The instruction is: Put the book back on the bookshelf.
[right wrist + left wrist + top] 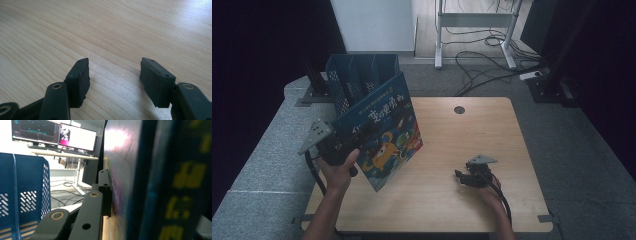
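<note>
A blue picture book [387, 130] with cartoon creatures on its cover is held tilted above the table's left side, in front of a blue file rack [357, 75]. My left gripper [359, 136] is shut on the book's left edge. In the left gripper view one jaw's pad [103, 192] lies flat against the book's cover [160, 180], and the other jaw is hidden behind the book. My right gripper [460, 176] rests low over the wooden table [472, 135] at the front right. Its jaws stand open [113, 72] with only bare wood [112, 30] between them.
The blue rack [25, 195] has several upright slots and stands at the table's back left corner. A round cable hole [459, 109] sits near the table's far edge. Cables and a desk frame [477, 30] lie on the floor beyond. Monitors [77, 137] stand on a far desk.
</note>
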Demonstrator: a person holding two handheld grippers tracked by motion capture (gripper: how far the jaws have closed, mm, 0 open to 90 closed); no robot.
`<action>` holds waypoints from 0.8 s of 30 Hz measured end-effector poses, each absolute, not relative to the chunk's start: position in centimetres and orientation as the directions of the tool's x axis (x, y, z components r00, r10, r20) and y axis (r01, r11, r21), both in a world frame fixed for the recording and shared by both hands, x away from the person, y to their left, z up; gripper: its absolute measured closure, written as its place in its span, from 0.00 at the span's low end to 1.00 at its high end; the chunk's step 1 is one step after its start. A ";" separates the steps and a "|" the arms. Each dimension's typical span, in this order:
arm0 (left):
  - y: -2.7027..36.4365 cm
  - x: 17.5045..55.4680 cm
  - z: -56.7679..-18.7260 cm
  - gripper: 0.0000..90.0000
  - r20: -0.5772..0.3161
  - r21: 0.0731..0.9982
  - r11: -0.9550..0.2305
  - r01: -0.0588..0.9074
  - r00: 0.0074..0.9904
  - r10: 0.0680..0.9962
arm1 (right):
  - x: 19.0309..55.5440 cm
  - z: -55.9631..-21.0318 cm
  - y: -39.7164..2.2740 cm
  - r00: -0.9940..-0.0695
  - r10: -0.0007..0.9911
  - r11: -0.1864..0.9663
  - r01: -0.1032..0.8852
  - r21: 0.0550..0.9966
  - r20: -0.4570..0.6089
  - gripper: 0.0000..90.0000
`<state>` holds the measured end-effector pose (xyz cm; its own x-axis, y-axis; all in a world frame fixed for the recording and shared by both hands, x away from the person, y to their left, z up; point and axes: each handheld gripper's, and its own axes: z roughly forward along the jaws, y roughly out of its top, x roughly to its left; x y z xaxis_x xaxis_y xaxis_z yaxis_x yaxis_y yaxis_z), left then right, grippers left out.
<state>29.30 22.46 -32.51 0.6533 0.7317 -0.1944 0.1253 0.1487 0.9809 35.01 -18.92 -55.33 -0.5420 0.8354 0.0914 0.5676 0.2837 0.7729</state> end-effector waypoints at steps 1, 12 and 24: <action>22.5 29.3 -32.5 0.91 -0.193 0.981 0.148 0.124 0.652 0.733 | 35.0 -55.3 -19.0 -0.541 0.835 0.278 0.571 0.773 0.098 0.44; 22.9 29.4 -32.2 0.91 -0.191 0.982 0.146 0.124 0.641 0.743 | 35.2 -55.3 -19.5 -0.525 0.840 0.242 0.587 0.772 0.136 0.43; 23.1 29.6 -32.3 0.91 -0.195 0.981 0.146 0.129 0.624 0.756 | 35.1 -55.3 -19.5 -0.524 0.841 0.245 0.587 0.772 0.132 0.42</action>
